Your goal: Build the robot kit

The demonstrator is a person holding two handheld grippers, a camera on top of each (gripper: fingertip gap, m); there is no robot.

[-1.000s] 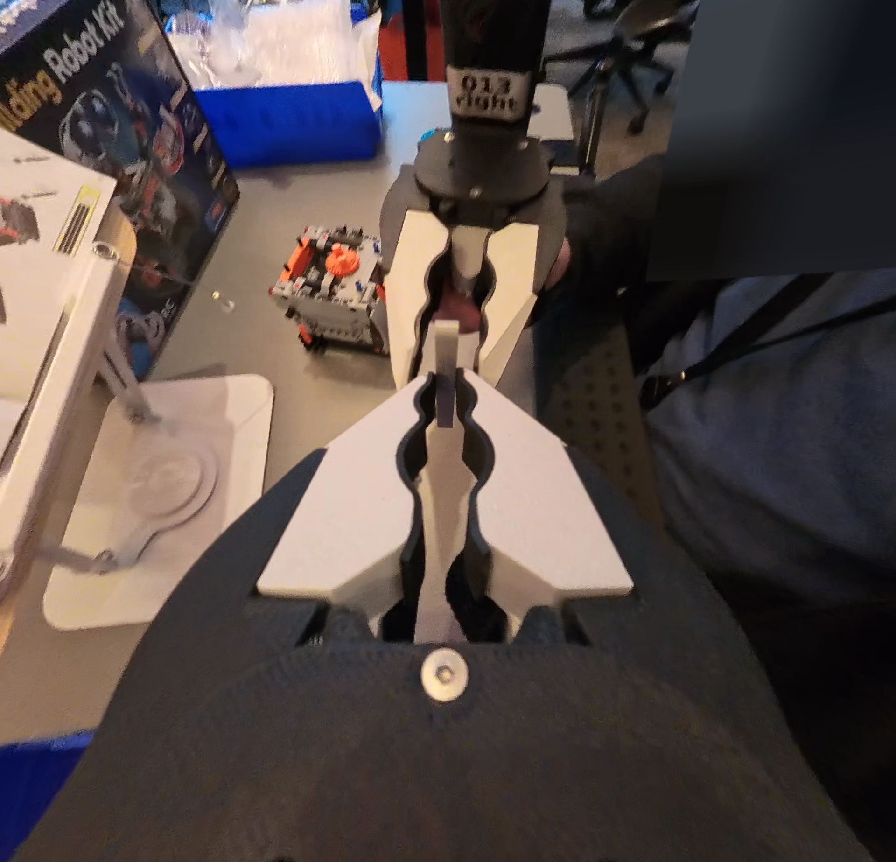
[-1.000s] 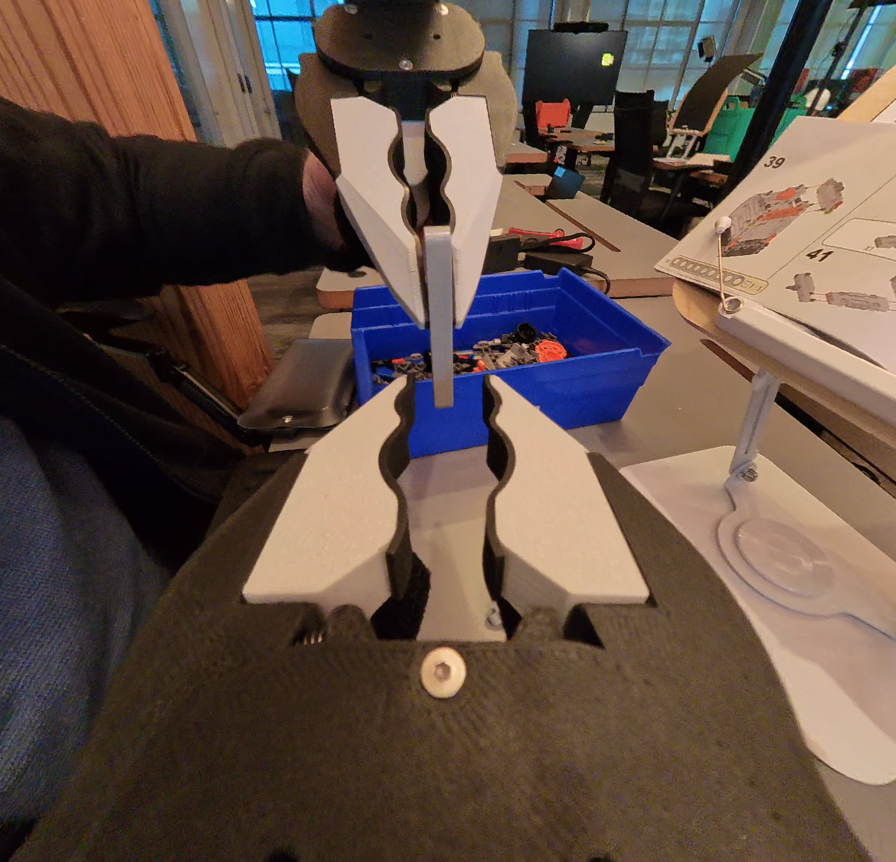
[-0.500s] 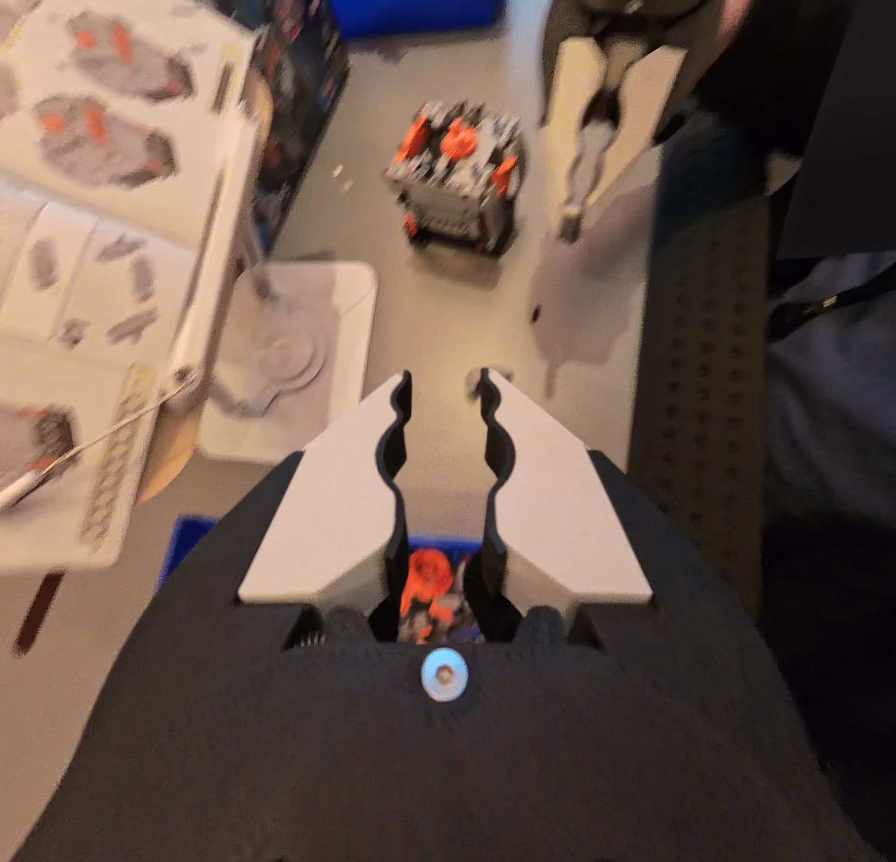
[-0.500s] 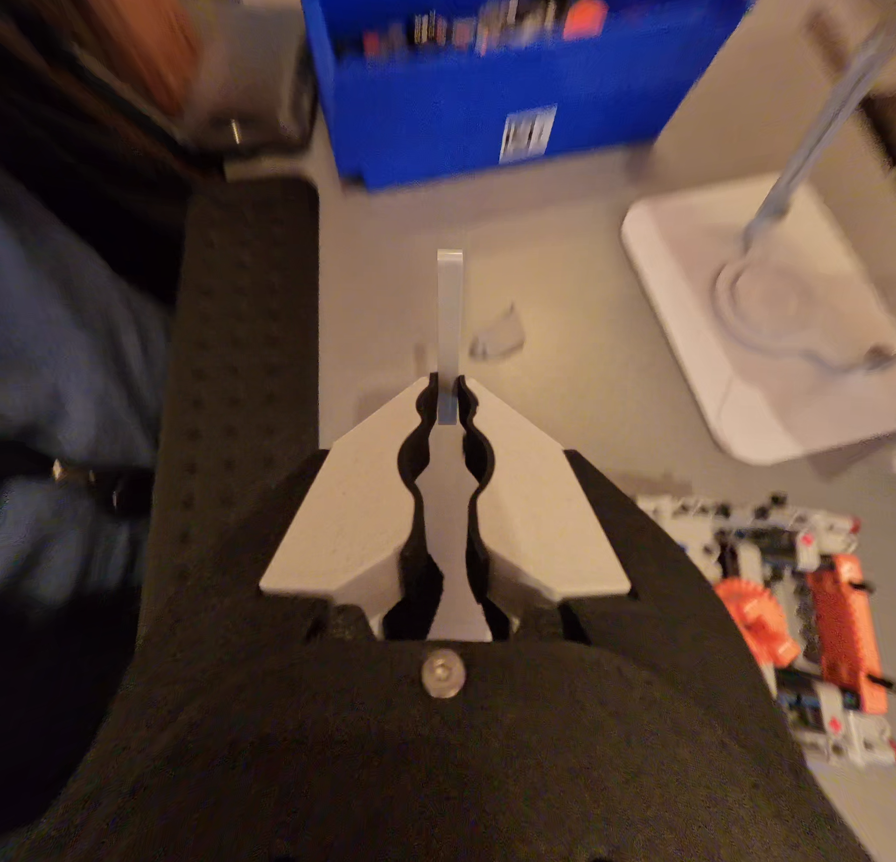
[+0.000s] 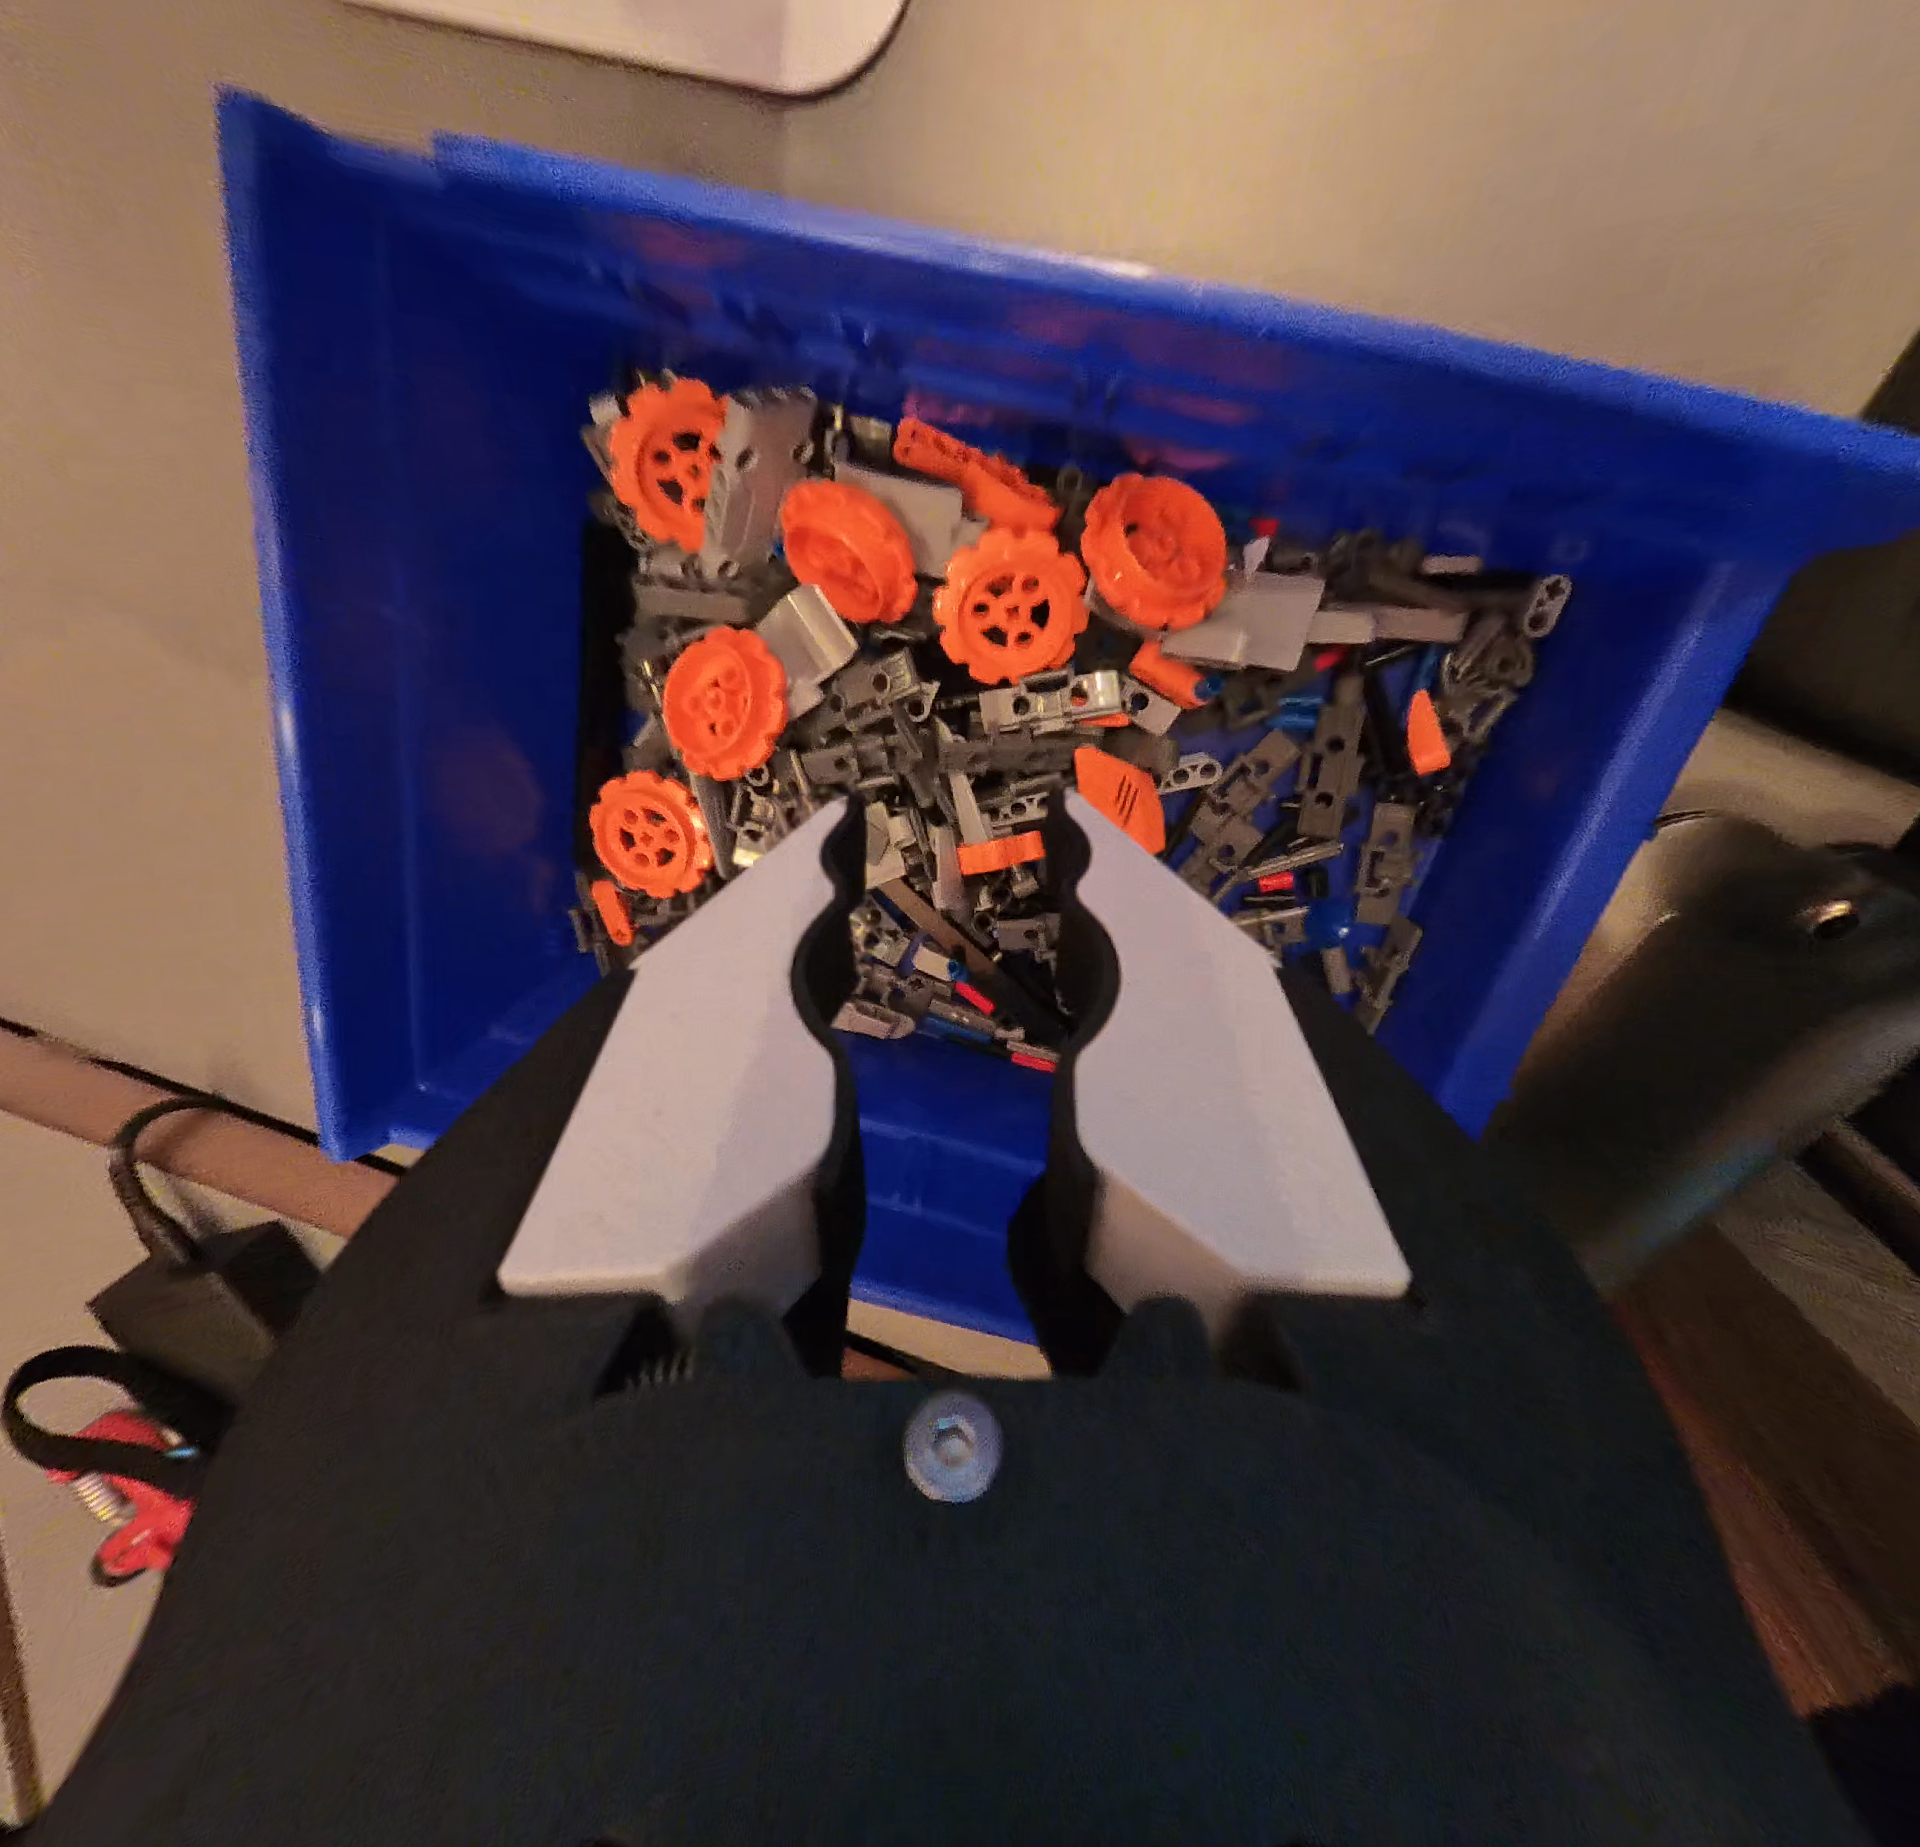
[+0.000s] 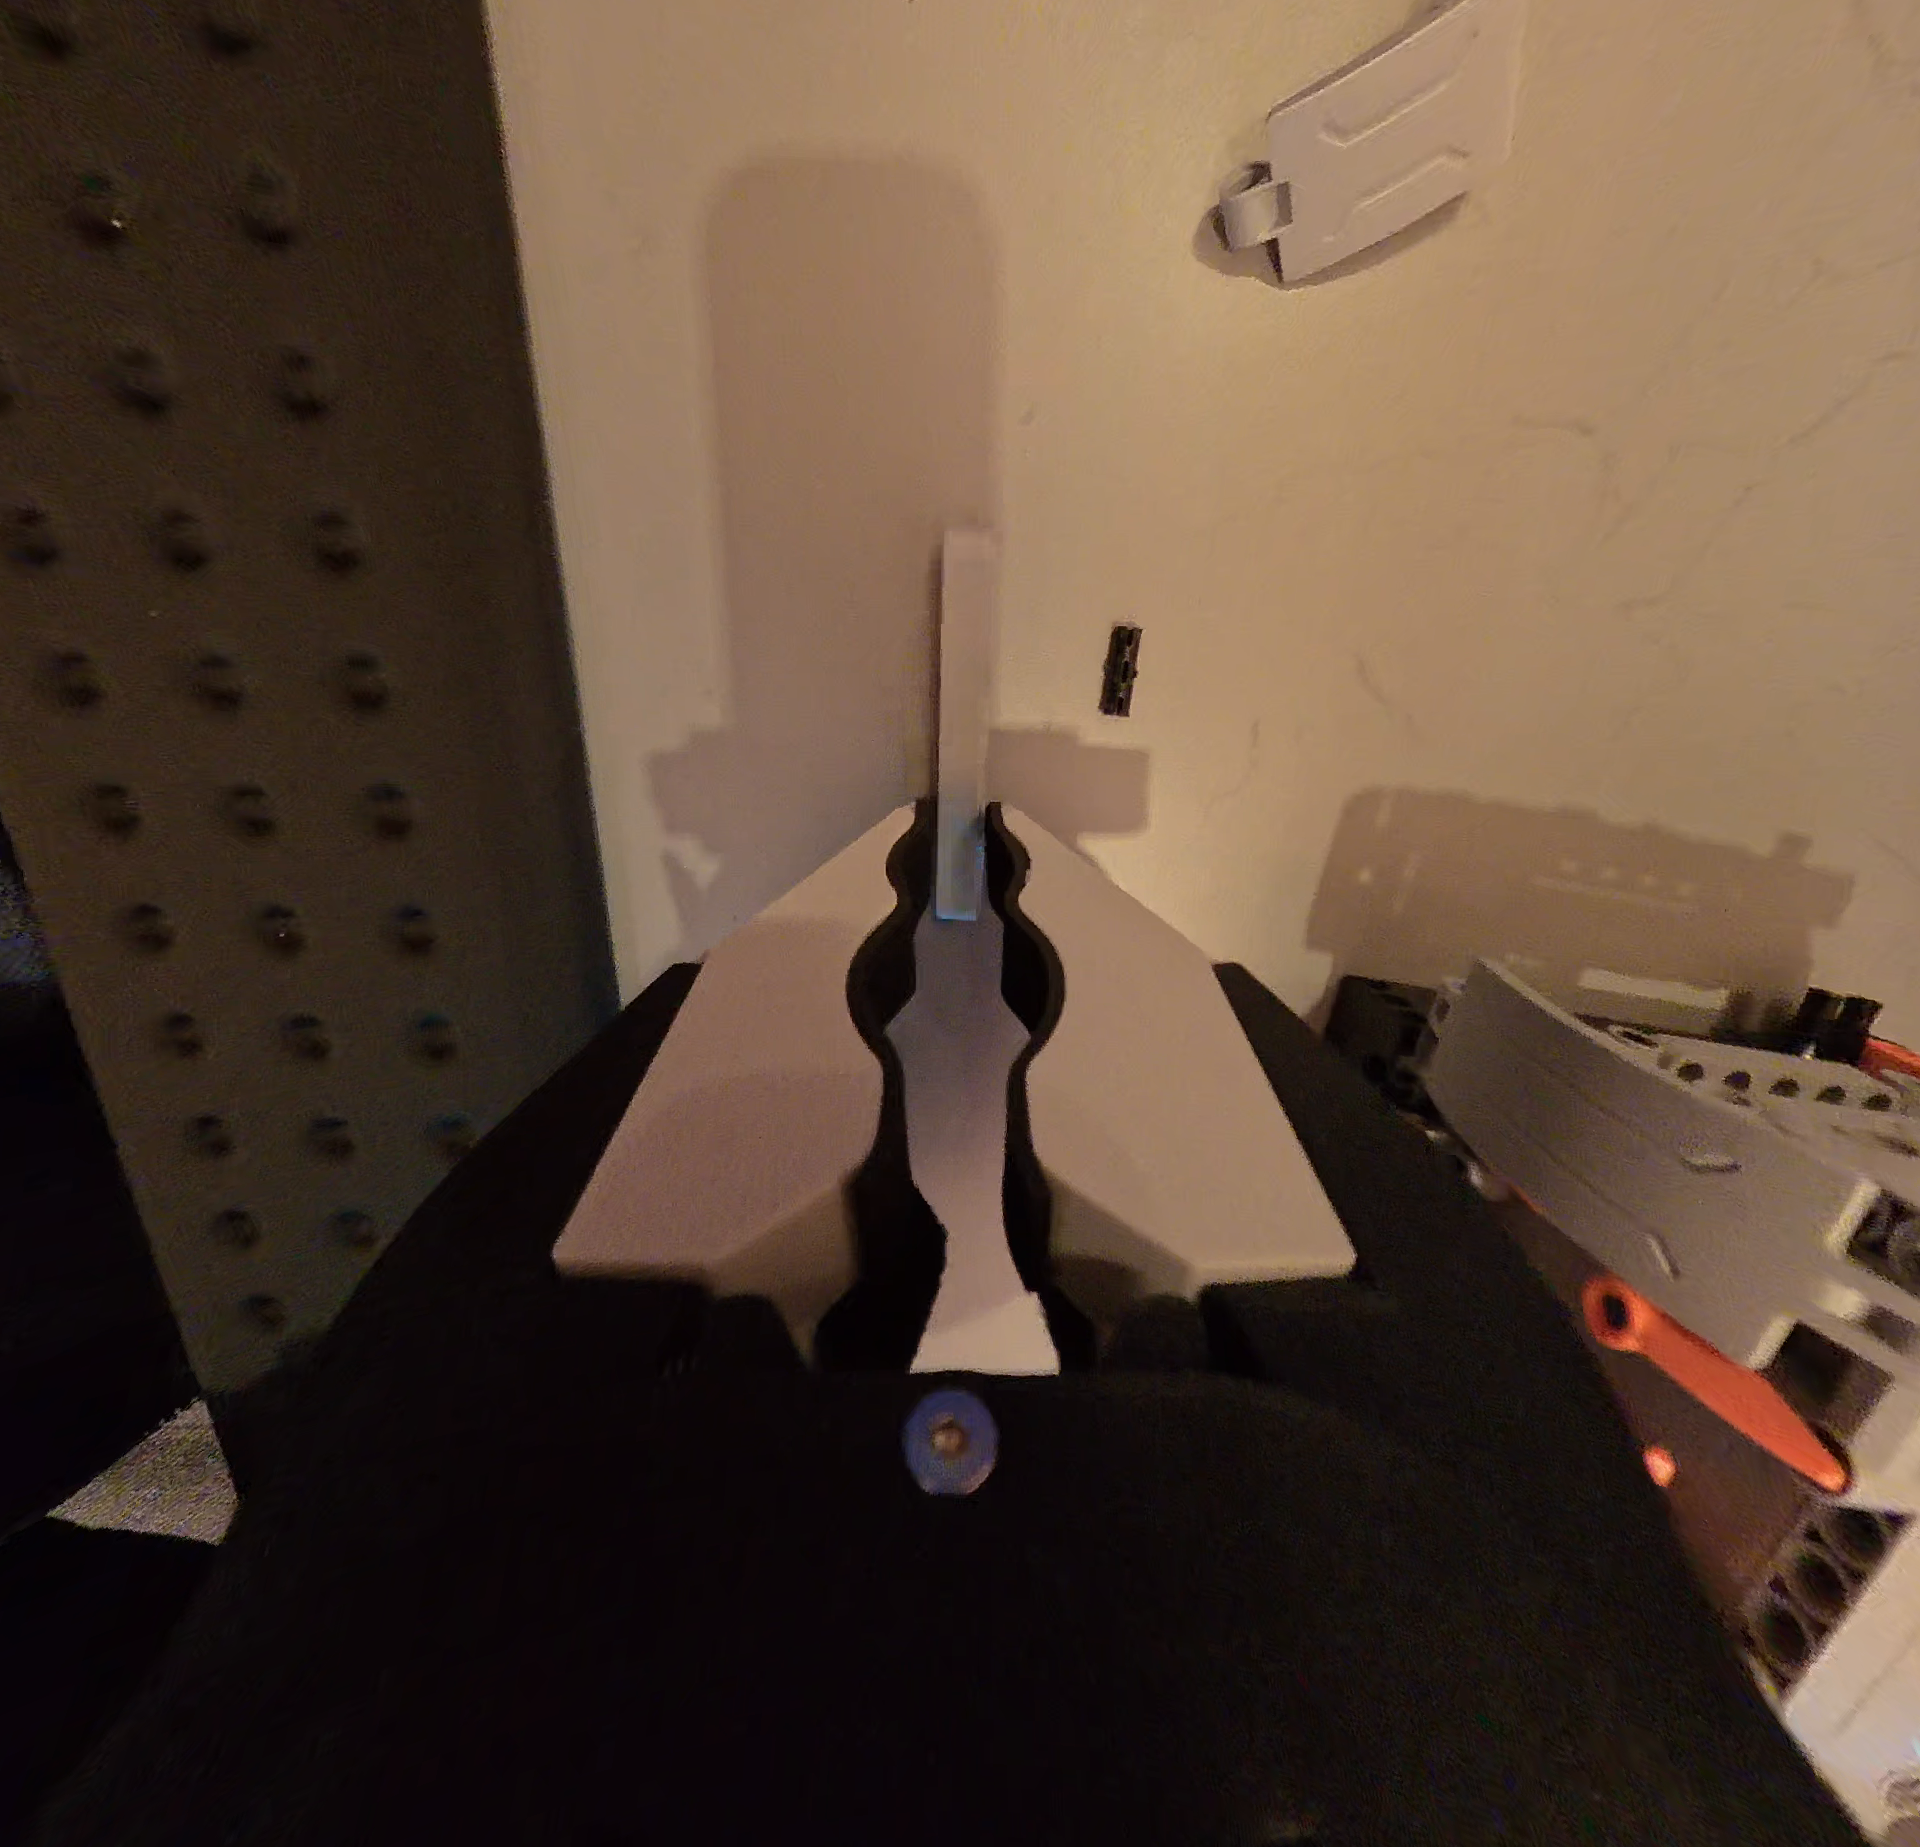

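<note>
Pale grey desk (image 6: 1351,498) runs under both views in warm, dim light, with a dark perforated mat (image 6: 260,550) along its left edge in the right wrist view. Held over a blue bin (image 5: 343,550), the left gripper (image 5: 956,821) has its jaws spread wide with nothing between them, pointing down at a heap of small building pieces: several orange toothed wheels (image 5: 1008,608), grey beams and connectors (image 5: 1039,706), short black and blue pins. These look light, hard and smooth-sided, tangled loosely enough that taking one would probably shift its neighbours; a wheel seems best pinched across its rim, a beam across its narrow sides. The right gripper (image 6: 958,821) is closed narrow on a flat grey strip (image 6: 964,696), gripped at its lower end so most of it sticks out forward over the desk. It looks stiff and thin, and held so near one end it could pivot if pressed sideways. Near it lie a tiny black pin (image 6: 1120,669) and, farther off, a grey curved panel piece (image 6: 1371,150). A part-built grey and orange model (image 6: 1662,1226) sits just beside the right gripper, at its right.
</note>
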